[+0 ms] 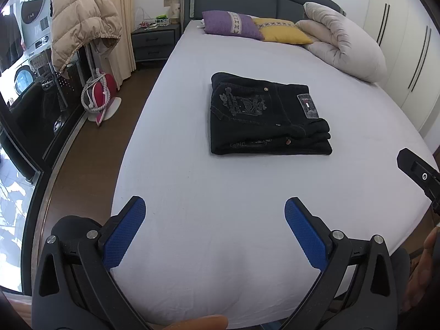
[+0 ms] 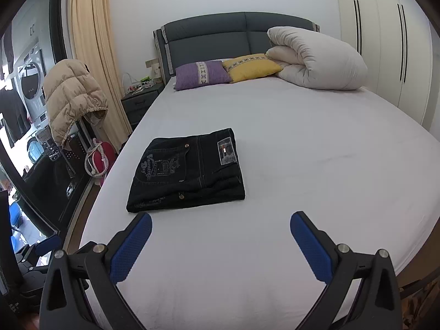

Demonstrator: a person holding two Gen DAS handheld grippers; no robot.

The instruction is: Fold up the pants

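Observation:
A pair of black jeans (image 1: 264,115) lies folded into a flat rectangle on the white bed sheet (image 1: 220,181), with an embroidered back pocket and a waistband patch facing up. It also shows in the right wrist view (image 2: 189,170). My left gripper (image 1: 214,209) is open and empty, held above the bed's near edge, well short of the jeans. My right gripper (image 2: 220,222) is open and empty, just in front of the jeans' near edge. Part of the right gripper (image 1: 420,176) shows at the right edge of the left wrist view.
A purple pillow (image 2: 202,74), a yellow pillow (image 2: 251,66) and a rolled white duvet (image 2: 316,60) lie at the headboard. A nightstand (image 2: 140,99), a beige puffer jacket (image 2: 71,99) and a red bag (image 2: 101,159) stand left of the bed. White wardrobes (image 2: 385,41) are to the right.

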